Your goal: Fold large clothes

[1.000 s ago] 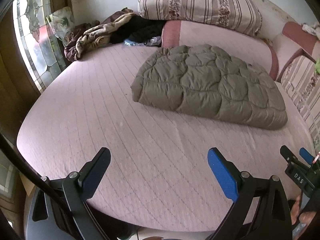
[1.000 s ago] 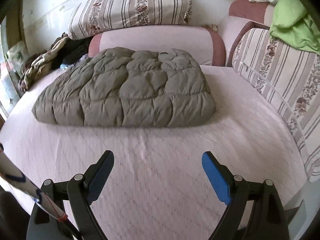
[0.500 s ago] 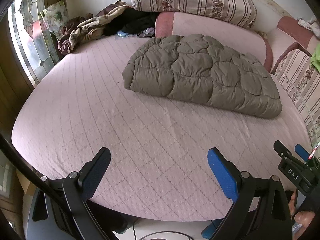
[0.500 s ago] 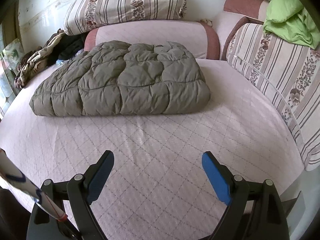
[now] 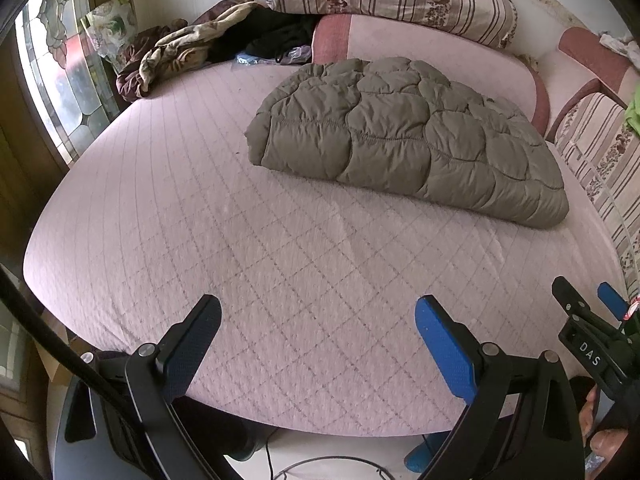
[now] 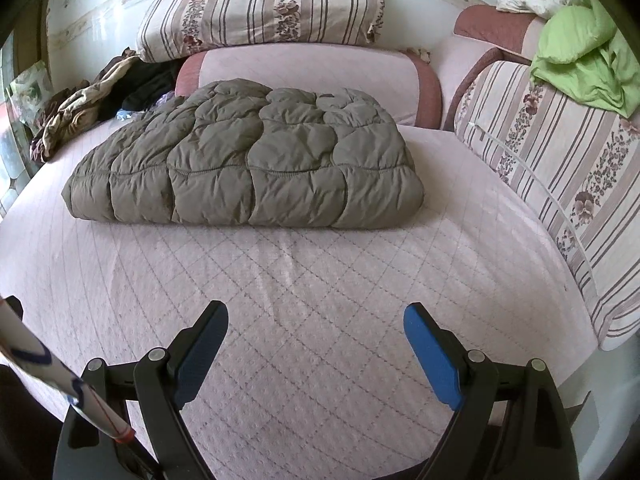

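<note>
An olive-grey quilted puffer garment [image 5: 404, 136] lies folded into a thick rectangle on the pink quilted bed [image 5: 280, 260], toward the headboard; it also shows in the right wrist view [image 6: 248, 160]. My left gripper [image 5: 318, 316] is open and empty above the bed's near edge, well short of the garment. My right gripper [image 6: 316, 320] is open and empty over the bed's near part; its tips also show at the right edge of the left wrist view [image 5: 588, 300].
A heap of brown and black clothes [image 5: 192, 48] lies at the bed's far left by a stained-glass window [image 5: 52, 76]. Striped pillows [image 6: 260, 4] line the headboard. A striped cushion [image 6: 560, 184] with a green cloth [image 6: 580, 60] borders the right side.
Both grippers have drawn back toward the bed's near edge, so the garment looks farther away. Both stay open and empty. The garment has not moved.
</note>
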`<state>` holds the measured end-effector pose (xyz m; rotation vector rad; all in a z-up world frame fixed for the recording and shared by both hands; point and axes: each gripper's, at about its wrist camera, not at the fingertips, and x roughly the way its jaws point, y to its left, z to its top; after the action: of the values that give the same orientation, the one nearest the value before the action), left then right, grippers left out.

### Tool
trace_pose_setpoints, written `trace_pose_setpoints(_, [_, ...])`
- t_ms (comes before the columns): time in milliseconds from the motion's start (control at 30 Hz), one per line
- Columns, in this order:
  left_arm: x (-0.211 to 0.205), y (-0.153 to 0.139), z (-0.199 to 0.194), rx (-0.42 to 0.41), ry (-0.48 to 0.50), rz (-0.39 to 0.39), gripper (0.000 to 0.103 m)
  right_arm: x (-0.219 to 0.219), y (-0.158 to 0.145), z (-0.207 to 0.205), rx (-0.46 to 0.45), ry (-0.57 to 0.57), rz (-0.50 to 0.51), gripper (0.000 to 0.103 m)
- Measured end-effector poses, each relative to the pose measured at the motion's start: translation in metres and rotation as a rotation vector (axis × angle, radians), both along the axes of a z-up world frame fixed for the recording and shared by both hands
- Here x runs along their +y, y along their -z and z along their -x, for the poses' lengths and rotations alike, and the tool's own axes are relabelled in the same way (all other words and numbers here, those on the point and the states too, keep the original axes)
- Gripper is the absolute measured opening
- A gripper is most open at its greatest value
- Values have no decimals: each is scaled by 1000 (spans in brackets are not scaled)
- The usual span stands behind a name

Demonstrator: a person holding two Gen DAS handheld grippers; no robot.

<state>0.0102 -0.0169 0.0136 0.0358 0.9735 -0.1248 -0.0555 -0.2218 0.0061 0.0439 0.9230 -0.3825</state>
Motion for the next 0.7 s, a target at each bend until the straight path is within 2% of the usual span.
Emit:
trace_pose_setpoints(200, [-2, 4, 1, 0, -3, -26, 97, 0, 3, 1, 10, 5, -5, 92])
trace_pose_setpoints(700, [0, 7, 1, 19, 7, -8, 97, -1, 4, 4, 20, 20, -16, 92])
